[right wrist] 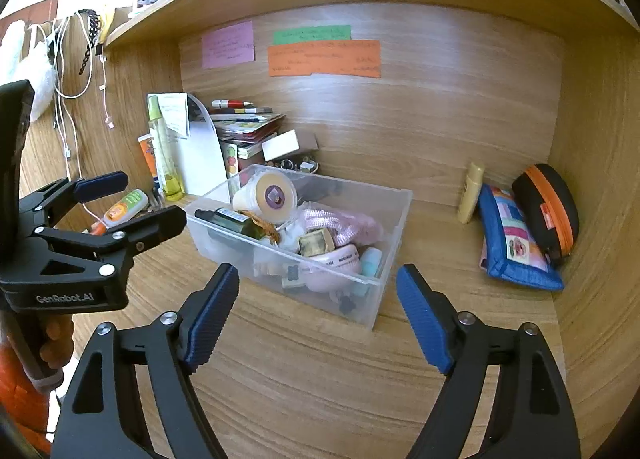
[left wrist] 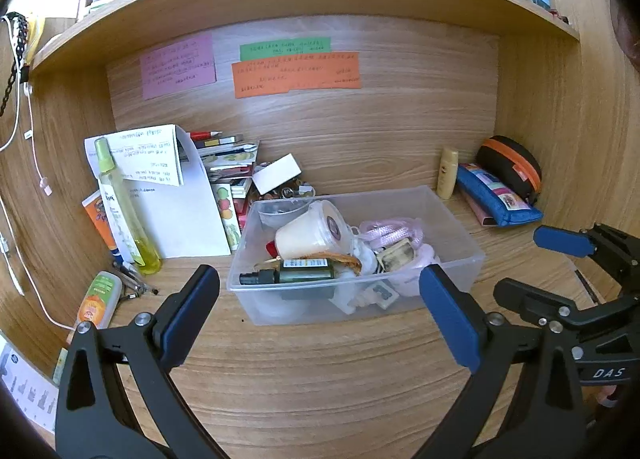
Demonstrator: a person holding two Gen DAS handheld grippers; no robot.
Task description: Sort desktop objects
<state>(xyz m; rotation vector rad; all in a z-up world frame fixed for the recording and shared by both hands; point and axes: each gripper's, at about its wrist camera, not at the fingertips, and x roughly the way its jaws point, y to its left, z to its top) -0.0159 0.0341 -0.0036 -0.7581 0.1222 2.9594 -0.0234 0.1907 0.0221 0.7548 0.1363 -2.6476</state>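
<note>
Both my tools, left tool and right tool, hang spread apart, holding nothing. The clear bin sits mid-counter at 12 o'clock, stuffed. I'd grab strays singly: one spray bottle at 10, two pouches, blue pouch and black pouch, at 2, maybe more hidden.

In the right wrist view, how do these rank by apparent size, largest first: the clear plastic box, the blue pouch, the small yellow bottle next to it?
1. clear plastic box
2. blue pouch
3. small yellow bottle

The gaps look plain, though the bottle stands farthest from the camera.
</note>
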